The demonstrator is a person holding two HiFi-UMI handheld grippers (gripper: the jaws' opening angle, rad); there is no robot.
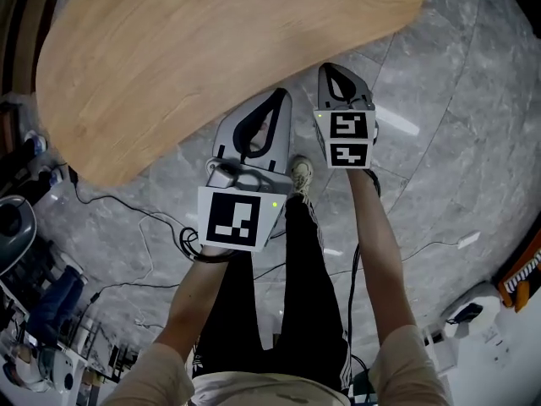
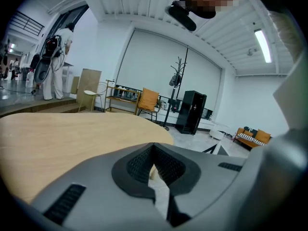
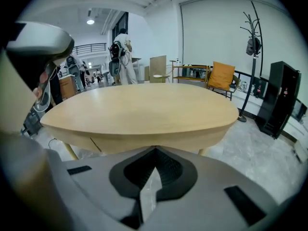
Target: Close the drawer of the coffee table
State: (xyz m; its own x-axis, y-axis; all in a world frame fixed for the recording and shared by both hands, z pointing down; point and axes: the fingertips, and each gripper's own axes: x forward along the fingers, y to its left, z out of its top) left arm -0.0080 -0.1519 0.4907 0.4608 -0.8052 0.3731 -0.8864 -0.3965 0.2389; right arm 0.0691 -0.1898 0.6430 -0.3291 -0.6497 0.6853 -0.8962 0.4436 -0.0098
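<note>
Head view: looks steeply down on a grey marble floor (image 1: 439,100), with the light-wood coffee table (image 1: 211,49) filling the frame from 10 to 12 o'clock. Left gripper (image 1: 280,96) at centre, nose toward 12 o'clock, tips just over the table's near edge. Right gripper (image 1: 335,69) just beside it at 2 o'clock, nose also at that edge, whether touching cannot be told. Marker cube (image 1: 236,217) on the left one, marker cube (image 1: 349,138) on the right one, bare forearms running down to 6 o'clock. Shoe (image 1: 301,176) between the two grippers at 6 o'clock of the tips, black cables (image 1: 127,205) on the floor at 8 o'clock. Left gripper view: jaws together with tips meeting, nothing between them. Wooden tabletop (image 2: 72,143) spreads from 9 o'clock to centre right behind the tips. Orange chair (image 2: 148,100), coat rack (image 2: 178,81) and black cabinet (image 2: 192,112) across the room at 12 to 1 o'clock, person in white (image 2: 57,61) at 10 o'clock. Right gripper view: jaws pressed together, empty. Table seen from the side, top and apron straight ahead at 12 o'clock of the tips, a slanted seam (image 3: 94,144) in the apron at 9 o'clock of them. Apron face reads flush here. Which part is the drawer cannot be told.
</note>
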